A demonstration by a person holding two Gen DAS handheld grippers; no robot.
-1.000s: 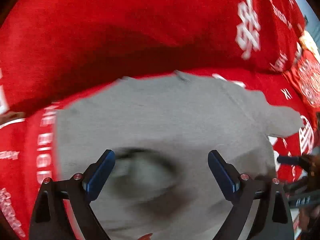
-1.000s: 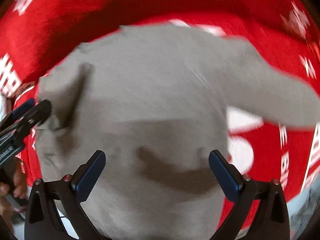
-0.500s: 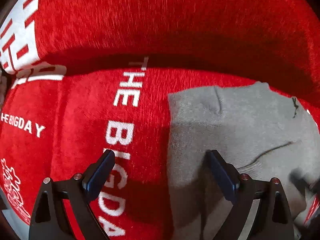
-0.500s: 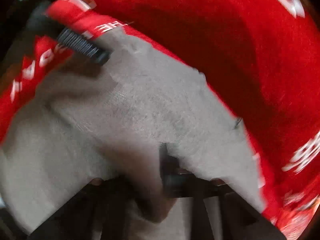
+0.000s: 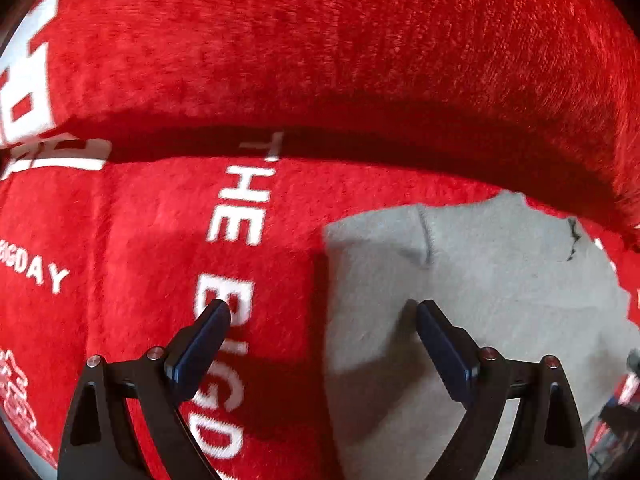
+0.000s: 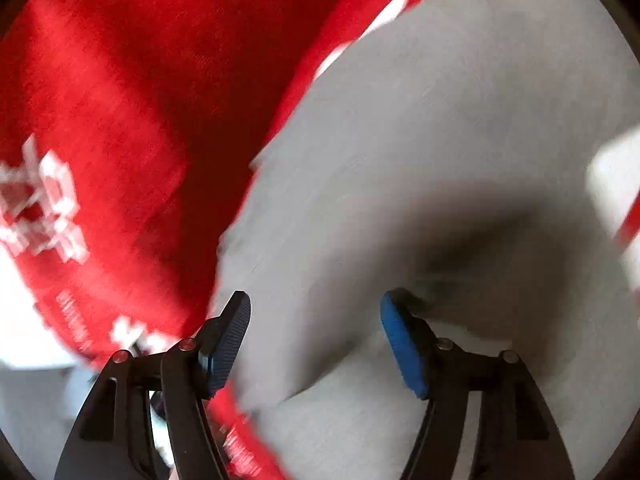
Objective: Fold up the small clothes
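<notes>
Left wrist view first: my left gripper has its jaws spread wide with nothing between them. It straddles the left edge of the grey garment, so the left finger sits over the red blanket with its white lettering and the right finger over the cloth. The garment lies to my right and a little farther off, flat on the blanket, its near-to-far edge running almost straight away from me. A fold or seam shows near its far left corner. Beyond it the blanket rises in a thick roll. Right wrist view next, and it is badly blurred: my right gripper is also well open and holds nothing I can see. Grey cloth fills the space ahead and to the right of it, with a dark shadowed dip just past the right finger; the blanket lies to the left. I judge the right gripper is nearer the body of the garment, the left nearer its edge.
</notes>
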